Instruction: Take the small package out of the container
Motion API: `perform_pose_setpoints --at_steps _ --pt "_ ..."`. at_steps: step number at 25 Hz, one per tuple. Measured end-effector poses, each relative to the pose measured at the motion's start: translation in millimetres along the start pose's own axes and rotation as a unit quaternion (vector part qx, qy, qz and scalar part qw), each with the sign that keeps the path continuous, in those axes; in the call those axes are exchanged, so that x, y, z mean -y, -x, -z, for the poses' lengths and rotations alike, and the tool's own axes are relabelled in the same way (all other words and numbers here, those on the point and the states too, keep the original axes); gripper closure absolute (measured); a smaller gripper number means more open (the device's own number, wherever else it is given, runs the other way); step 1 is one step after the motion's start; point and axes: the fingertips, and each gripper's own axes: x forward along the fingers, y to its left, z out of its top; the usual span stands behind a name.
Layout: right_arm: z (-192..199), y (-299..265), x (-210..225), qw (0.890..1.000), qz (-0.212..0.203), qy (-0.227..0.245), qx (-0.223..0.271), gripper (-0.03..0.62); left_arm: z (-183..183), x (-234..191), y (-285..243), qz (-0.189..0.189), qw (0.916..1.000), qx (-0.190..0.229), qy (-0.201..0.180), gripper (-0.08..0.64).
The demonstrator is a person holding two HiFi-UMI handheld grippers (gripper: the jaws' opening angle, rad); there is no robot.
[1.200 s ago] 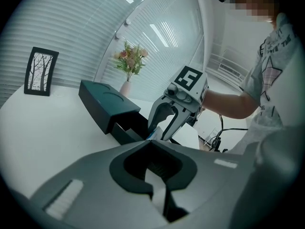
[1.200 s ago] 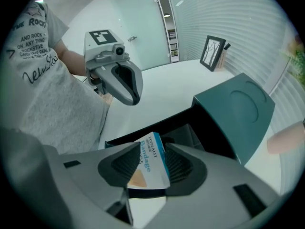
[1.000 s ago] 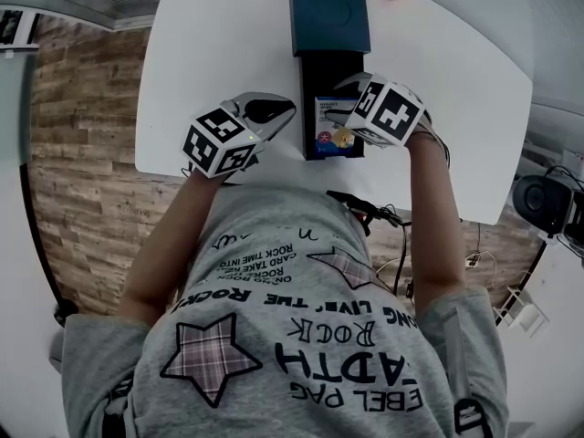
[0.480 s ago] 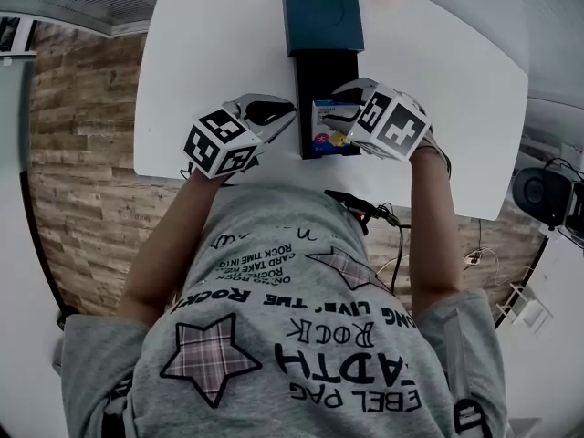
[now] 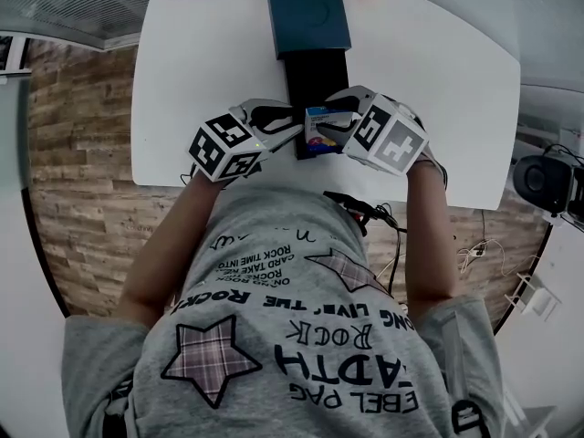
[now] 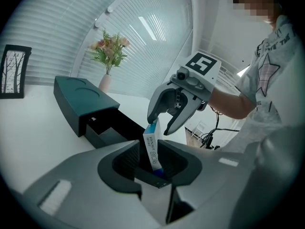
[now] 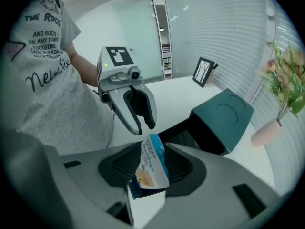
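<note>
The small blue-and-white package (image 5: 321, 128) hangs over the near end of the dark open tray (image 5: 315, 73) that slides out of the teal container (image 5: 306, 12). My right gripper (image 5: 336, 122) is shut on one end of it; in the right gripper view the package (image 7: 151, 168) is pinched between the jaws. My left gripper (image 5: 290, 126) faces it from the left. Its jaws have just been opening, and the package (image 6: 153, 149) stands between them with a gap on each side. The right gripper (image 6: 164, 125) shows at the package's far end.
The white table (image 5: 210, 62) ends just below the grippers, against my body. A vase of flowers (image 6: 108, 61) and a picture frame (image 6: 10, 70) stand at the table's far side. Cables (image 5: 360, 210) hang below the near edge.
The right gripper has lifted the package a little higher off the tray. The left gripper has moved right, up to the package, and its jaws now stand apart around it.
</note>
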Motion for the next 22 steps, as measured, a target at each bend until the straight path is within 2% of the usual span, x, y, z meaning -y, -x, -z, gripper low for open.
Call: perform_pose_setpoints --at_steps 7,12,22 --pt "0.0 6.5 -8.4 1.000 0.015 -0.009 0.016 0.434 -3.7 13.9 -22.7 0.027 0.9991 -0.021 -0.023 0.411" --pt "1.6 16.2 -11.3 0.999 0.024 -0.023 0.038 0.456 -8.7 17.8 -30.7 0.030 0.9987 -0.024 -0.034 0.393" --pt "2.3 25.8 -24.5 0.997 0.031 -0.037 0.060 0.456 -5.7 36.9 -46.4 0.054 0.9959 -0.041 -0.059 0.385"
